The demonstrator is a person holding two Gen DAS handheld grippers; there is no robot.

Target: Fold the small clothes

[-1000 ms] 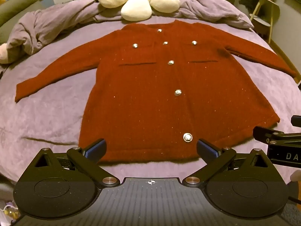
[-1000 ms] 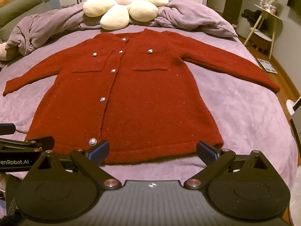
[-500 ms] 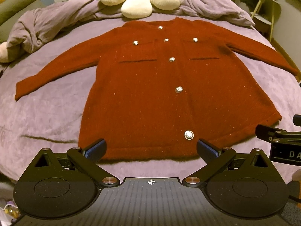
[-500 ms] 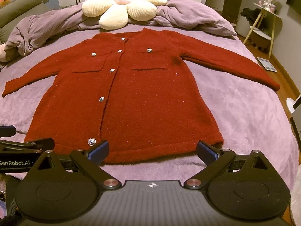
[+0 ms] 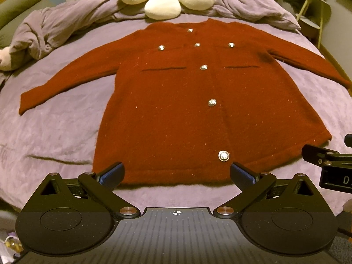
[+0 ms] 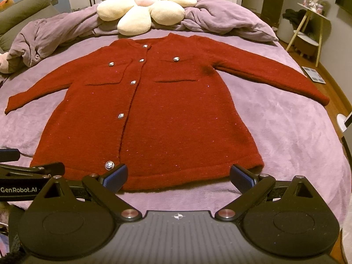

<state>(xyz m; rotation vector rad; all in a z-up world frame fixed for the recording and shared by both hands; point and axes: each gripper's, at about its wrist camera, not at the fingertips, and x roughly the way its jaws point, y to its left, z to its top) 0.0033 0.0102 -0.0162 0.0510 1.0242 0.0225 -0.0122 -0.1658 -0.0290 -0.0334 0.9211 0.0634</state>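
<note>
Red cardigan flat on the bed, both grippers spread wide

Red, fuzzy knit cardigan [image 5: 176, 101] spread face up on the lilac plush bedspread [image 5: 55, 132], buttoned, both sleeves out to the sides. Sitting a touch lower and larger in the left wrist view than a second ago, camera nudged forward; otherwise unmoved, no new crease. Far left, sleeve cuff [image 5: 24, 105] lying flat. Then the left gripper [image 5: 176, 173] low over the near hem, blue-padded fingers [image 5: 111, 172] wide apart, gripping nothing. Down the middle, a row of round shiny metal buttons [image 5: 223, 155], two flap pockets above. Further right, the right gripper [image 6: 178, 175] likewise splayed and empty, hem just past its tips. Beyond the collar, a cream ribbed flower-shaped cushion [image 6: 145, 6] on a rumpled lilac duvet [image 6: 220, 19]. Far right, a pale slim-legged side table [image 6: 312, 28].
</note>
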